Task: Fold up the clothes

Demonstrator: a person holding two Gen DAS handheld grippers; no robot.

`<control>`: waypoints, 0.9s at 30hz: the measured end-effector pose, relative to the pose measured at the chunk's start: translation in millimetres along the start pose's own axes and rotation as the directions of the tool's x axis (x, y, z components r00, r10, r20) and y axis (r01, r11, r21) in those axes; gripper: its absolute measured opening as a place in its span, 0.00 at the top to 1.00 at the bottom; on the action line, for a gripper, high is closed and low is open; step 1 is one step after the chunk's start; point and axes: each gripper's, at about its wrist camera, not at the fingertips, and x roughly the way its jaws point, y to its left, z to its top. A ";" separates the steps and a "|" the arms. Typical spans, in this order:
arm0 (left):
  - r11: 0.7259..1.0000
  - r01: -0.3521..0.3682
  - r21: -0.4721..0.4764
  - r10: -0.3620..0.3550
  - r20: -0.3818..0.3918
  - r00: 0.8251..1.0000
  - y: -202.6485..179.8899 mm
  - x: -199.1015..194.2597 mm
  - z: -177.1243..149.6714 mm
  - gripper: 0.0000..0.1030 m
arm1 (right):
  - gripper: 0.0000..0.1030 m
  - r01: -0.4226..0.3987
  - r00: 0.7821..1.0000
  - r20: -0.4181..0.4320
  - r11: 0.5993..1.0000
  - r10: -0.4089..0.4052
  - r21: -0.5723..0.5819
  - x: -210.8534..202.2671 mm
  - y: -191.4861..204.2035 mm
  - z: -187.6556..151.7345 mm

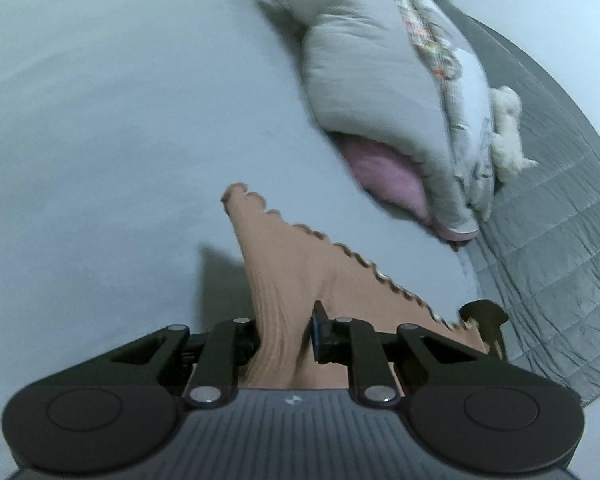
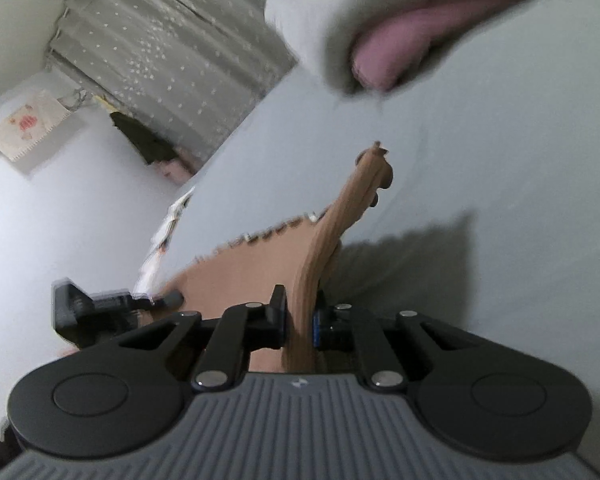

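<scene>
Holding a tan ribbed garment above the pale bed sheet: left wrist view. The left gripper has its jaws closed down on a bunched corner of the fabric, knit squeezed between the pads, no gap visible. A scalloped hem runs from the raised corner toward the lower right, where part of the other gripper shows at the cloth's far end. The garment's shadow falls on the sheet beneath it. Behind lie a grey pillow with a pink one under it, and a quilted grey blanket at right.

Right wrist view: the right gripper is clamped on a gathered fold of the same garment, jaws nearly together with cloth filling the space between. The free corner stands up past the fingertips; the scalloped hem stretches left to the left gripper. Curtain in background; frame blurred.

Handling judgement: light, soft, stretchy knit, not fragile, not slippery in rubber pads. It droops between grips, so corners or the hem edge are the sensible hold points. The ribbing may stretch under tension; keep the pull gentle and the hem level when laying it down.
</scene>
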 end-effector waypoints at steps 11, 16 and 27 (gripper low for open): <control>0.950 0.232 0.211 -0.217 -0.093 0.972 -244.7 175.6 37.5 0.84 | 0.87 0.284 0.913 0.314 0.958 -0.260 -0.034 -175.9 -47.3 41.1; 0.888 0.340 0.308 -0.290 -0.197 0.937 -378.3 267.6 16.7 0.84 | 0.87 0.429 0.802 0.427 0.900 -0.418 0.075 -269.1 -92.5 44.9; 0.789 0.239 0.566 -0.136 -0.220 0.966 -483.4 401.5 -87.9 0.74 | 0.80 0.607 0.639 0.403 0.751 -0.655 0.258 -291.1 -195.3 4.0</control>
